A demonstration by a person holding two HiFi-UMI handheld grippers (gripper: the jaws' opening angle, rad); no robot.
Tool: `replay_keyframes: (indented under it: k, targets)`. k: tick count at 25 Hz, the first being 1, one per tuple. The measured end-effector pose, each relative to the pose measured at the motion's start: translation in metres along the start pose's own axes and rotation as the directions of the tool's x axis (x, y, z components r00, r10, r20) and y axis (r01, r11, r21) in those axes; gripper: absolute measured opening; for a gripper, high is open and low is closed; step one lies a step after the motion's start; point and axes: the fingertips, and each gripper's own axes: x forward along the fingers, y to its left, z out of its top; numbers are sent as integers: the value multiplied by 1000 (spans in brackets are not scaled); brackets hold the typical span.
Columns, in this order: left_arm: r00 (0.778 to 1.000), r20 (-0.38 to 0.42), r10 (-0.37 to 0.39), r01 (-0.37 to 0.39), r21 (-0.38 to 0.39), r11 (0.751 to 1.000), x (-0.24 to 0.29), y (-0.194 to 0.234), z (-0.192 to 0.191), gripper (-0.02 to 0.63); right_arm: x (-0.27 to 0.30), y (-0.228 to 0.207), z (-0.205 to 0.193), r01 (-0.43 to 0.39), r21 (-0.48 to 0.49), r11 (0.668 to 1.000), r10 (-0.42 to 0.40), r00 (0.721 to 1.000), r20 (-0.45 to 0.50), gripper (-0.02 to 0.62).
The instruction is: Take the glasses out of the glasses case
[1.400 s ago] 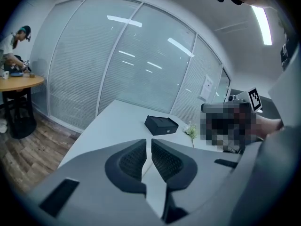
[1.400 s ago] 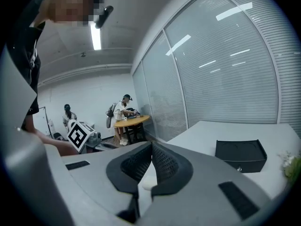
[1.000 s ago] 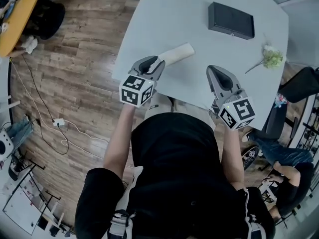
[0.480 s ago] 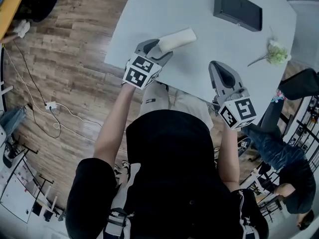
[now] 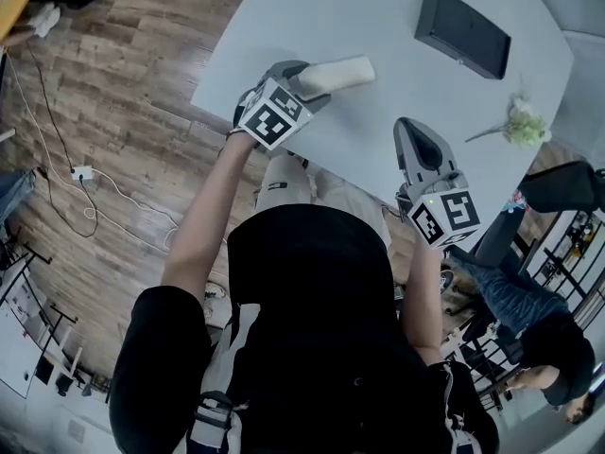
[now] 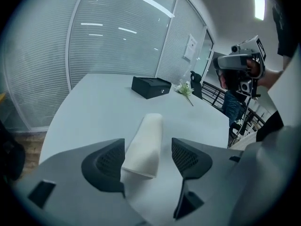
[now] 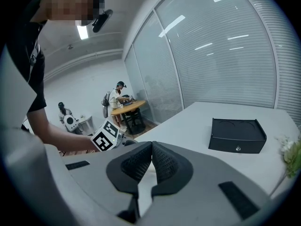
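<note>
1. Lying near the front edge of the surface [image 5: 378, 26], the cream glasses case [image 6: 143, 145] is sitting with its near end between the jaws of the left gripper [image 6: 148, 157].
2. Those jaws have just been opening and are standing wide, not clamping it.
3. The right gripper [image 7: 151, 161] is hovering closed and empty, well apart from the black box [image 5: 463, 32].

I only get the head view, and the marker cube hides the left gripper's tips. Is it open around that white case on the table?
Observer: Yes. The left gripper view shows the left gripper with its jaws apart, having just been opening, and the near end of the white case between them.
Operator: And the right gripper?
Observer: In its own view its jaws are shut together, with nothing between them.
</note>
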Motion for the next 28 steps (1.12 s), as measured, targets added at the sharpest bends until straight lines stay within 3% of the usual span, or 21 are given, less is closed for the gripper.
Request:
replay_keyframes:
  k: [11, 16, 28]
  targets:
    - [992, -119, -29, 33, 27, 999, 32, 7, -9, 298, 13, -21, -2, -46, 12, 999, 46, 999, -25, 18]
    - [988, -150, -19, 22, 18, 1000, 48, 12, -16, 298, 20, -32, -7, -64, 13, 998, 65, 998, -26, 18]
    - [975, -219, 44, -26, 85, 996, 51, 10, -18, 296, 20, -40, -4, -96, 11, 995, 96, 995, -19, 18]
